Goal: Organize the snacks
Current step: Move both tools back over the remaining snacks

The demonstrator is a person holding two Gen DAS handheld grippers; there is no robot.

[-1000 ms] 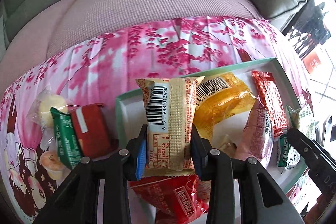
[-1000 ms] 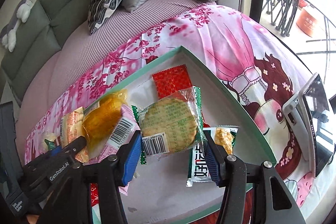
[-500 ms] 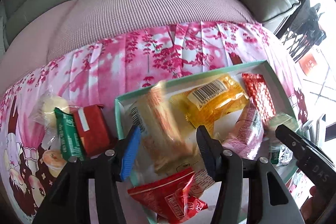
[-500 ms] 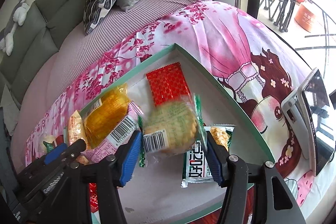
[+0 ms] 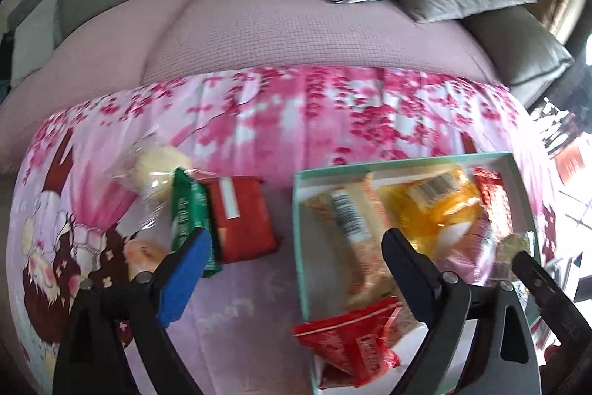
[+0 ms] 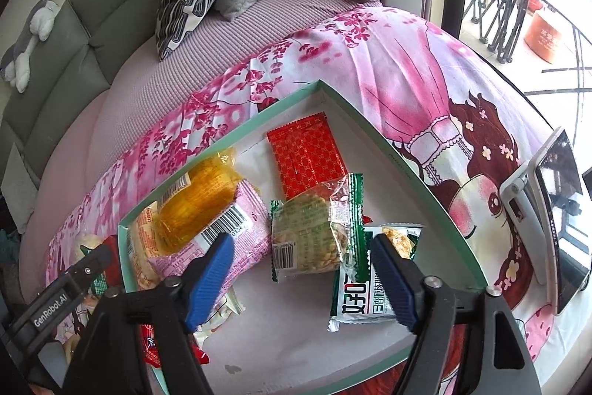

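**Asker:** What are your grippers doing?

**Me:** Both have just been opening, and both stand wide with nothing between the pads. My left gripper (image 5: 292, 265) hovers over the cloth (image 5: 296, 113), straddling the left wall of the tray (image 5: 298, 210). My right gripper (image 6: 301, 269) hangs over the tray's middle. The green packet (image 6: 314, 232) lies loose below it, on top of the other snacks.

**Asker:** Where are the snacks?

**Me:** Most lie in the tray: a beige pack (image 5: 351, 228) against the left wall, a yellow pack (image 5: 433, 206) beside it, a red sachet (image 6: 307, 154) toward the far corner. A few wait outside on the cloth, left of the tray: a red bar (image 5: 240, 217) touching a green bar (image 5: 188, 210), and a clear bag (image 5: 159, 169) just behind them.

**Asker:** How will those handle?

**Me:** I judge them all light. The film wrappers look slick and crinkly, so pads may slide on them. The red bar seems firm, so I would pinch it across its short width, mid-body. The clear bag looks soft and its contents probably crush easily. There I would close gently on the crimped end, not the filling.
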